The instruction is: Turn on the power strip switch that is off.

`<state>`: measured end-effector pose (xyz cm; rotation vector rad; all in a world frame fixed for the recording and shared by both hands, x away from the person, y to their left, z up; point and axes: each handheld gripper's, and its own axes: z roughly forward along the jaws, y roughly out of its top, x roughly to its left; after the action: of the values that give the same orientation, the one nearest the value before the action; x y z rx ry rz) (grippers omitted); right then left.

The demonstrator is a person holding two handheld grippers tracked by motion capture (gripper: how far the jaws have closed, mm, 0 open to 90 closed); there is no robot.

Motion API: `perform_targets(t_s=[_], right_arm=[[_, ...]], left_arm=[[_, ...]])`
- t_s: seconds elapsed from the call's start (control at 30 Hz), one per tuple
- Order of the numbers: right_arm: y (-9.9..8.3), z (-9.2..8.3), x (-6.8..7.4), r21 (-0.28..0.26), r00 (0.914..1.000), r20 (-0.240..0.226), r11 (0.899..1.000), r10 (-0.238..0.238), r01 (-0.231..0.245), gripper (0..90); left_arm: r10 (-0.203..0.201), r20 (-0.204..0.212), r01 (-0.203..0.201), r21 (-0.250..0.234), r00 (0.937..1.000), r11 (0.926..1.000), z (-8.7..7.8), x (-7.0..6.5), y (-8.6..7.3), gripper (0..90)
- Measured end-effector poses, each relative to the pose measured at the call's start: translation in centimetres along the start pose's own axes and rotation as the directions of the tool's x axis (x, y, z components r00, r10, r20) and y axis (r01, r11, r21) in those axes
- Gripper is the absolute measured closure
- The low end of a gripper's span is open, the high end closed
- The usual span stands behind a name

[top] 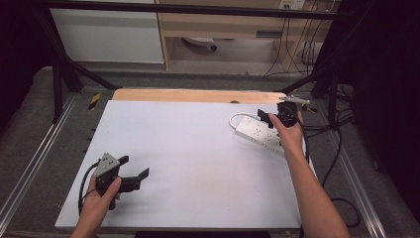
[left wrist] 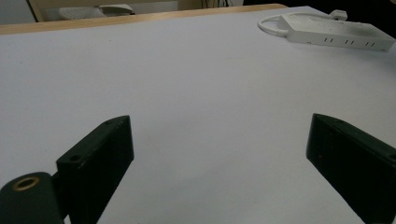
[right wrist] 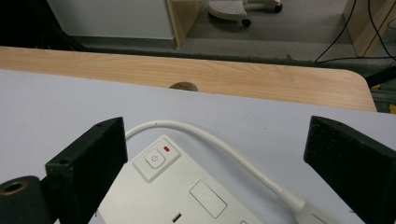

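Right gripper (top: 266,118) jaws spread wide, hovering over the switch end of the white power strip (right wrist: 187,191), which lies directly below and between them. Left gripper (top: 134,169) also wide open over bare table (top: 198,163); strip well ahead of it, far right.

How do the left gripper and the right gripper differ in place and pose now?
The left gripper is at the near left of the white table, over bare surface; the right gripper is at the far right, over the white power strip. The left points right, the right points left. Both have jaws open and hold nothing.
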<state>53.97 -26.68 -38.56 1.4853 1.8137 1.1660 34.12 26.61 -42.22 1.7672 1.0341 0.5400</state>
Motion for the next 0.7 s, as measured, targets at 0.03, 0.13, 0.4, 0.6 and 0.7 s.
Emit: perform_targets(t_s=[0.03,0.13,0.4,0.6,0.7], right_arm=[[-0.1,0.1,-0.1,0.003,1.0,0.002,1.0,0.001,-0.001,6.9],[-0.2,0.3,-0.3,0.013,0.9999,0.011,1.0,0.002,-0.002,7.8],[-0.6,0.8,-0.6,0.036,0.9996,0.028,0.999,0.001,-0.002,16.8],[-0.9,1.3,-0.5,0.06,0.9998,0.021,0.998,-0.004,0.003,24.6],[-0.9,1.5,-0.3,0.071,0.9997,0.005,0.997,0.025,-0.025,29.3]], left_arm=[[-0.001,0.001,0.001,0.0,1.0,1.0,0.0,0.0,0.0,7.6],[0.002,0.003,-0.002,0.003,1.0,1.0,0.0,0.0,0.0,7.6],[0.008,0.001,-0.008,0.006,1.0,1.0,0.0,0.0,0.0,7.6],[0.009,0.001,-0.009,0.006,1.0,0.9999,0.0,-0.1,0.0,7.6],[0.011,0.001,-0.011,0.007,0.9999,0.9999,0.0,-0.1,0.0,7.6]])
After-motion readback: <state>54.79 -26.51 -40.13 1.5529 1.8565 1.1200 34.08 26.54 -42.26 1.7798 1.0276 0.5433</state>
